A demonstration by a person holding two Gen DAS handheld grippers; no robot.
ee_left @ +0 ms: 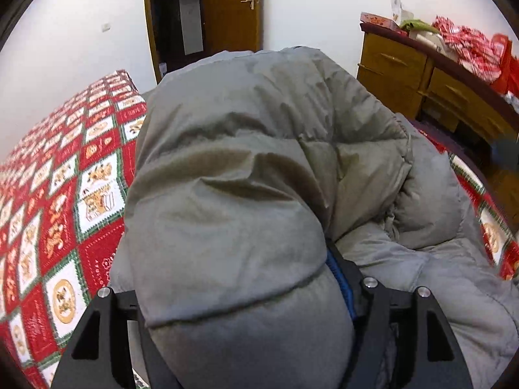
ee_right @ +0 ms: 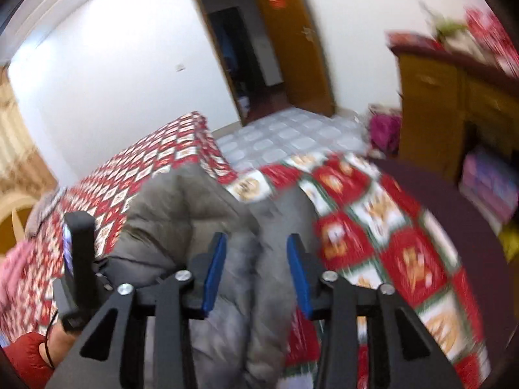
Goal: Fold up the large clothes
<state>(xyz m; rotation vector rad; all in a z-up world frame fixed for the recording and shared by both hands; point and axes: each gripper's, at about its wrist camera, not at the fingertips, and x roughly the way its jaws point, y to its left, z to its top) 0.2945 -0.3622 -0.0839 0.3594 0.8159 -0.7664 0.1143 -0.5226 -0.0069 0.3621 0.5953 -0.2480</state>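
Observation:
A big grey puffer coat (ee_left: 259,168) lies bunched on a bed with a red, white and green patterned cover (ee_left: 65,194). My left gripper (ee_left: 246,291) is shut on a thick fold of the coat, which bulges up over the jaws and hides the fingertips; one blue pad (ee_left: 340,278) shows at the right. In the right wrist view the coat (ee_right: 201,227) lies ahead and below. My right gripper (ee_right: 256,259) is open, its blue pads (ee_right: 215,269) apart above the coat's edge, holding nothing. The left gripper's body (ee_right: 79,259) stands at the coat's left.
A wooden dresser (ee_left: 431,90) with red bags and boxes on top stands at the right. An open wooden door (ee_left: 227,9) is in the far wall. The bed's dark edge (ee_right: 454,227) runs at the right, with tiled floor (ee_right: 285,136) beyond.

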